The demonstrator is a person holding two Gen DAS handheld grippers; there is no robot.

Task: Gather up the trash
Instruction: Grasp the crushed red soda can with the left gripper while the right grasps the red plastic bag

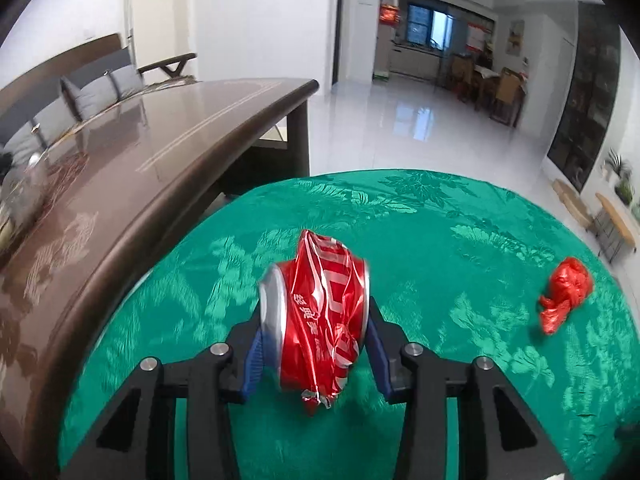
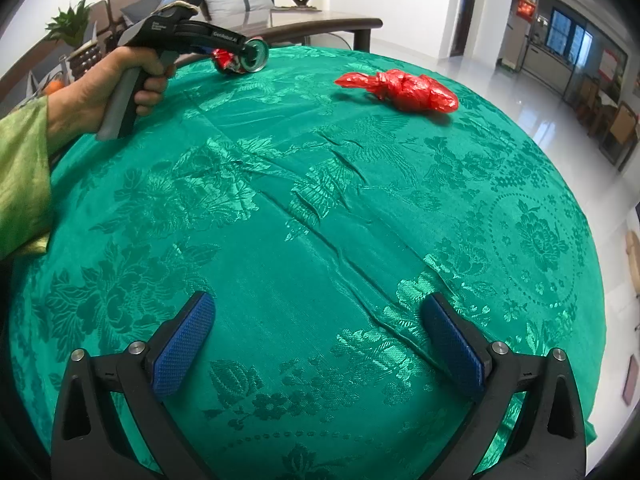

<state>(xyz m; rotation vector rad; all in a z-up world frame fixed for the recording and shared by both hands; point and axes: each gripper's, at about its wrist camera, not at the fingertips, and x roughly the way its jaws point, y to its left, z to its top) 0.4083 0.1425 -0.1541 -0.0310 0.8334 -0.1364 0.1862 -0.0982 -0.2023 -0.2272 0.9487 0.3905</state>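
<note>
On the far left of the desk (image 2: 320, 220), a person's hand (image 2: 116, 84) with a green sleeve (image 2: 22, 176) holds the left hand-held gripper (image 1: 316, 316). Its two blue pads (image 1: 254, 364) press on the sides of a crushed red can (image 1: 320, 320), so it has the can in its grip. The can is at the far left edge of the green cloth (image 1: 440, 240) that covers the desk. Behind it stands a shiny brown table (image 1: 160, 152).

More to the right, near the far side of the desk, lies a red plastic bag (image 2: 404, 88), scrunched into a lump. Nothing touches it.

At the near side, the right hand-held gripper (image 2: 320, 340) hangs over the bare cloth. Its pads (image 2: 184, 348) stand wide apart and it holds nothing.
</note>
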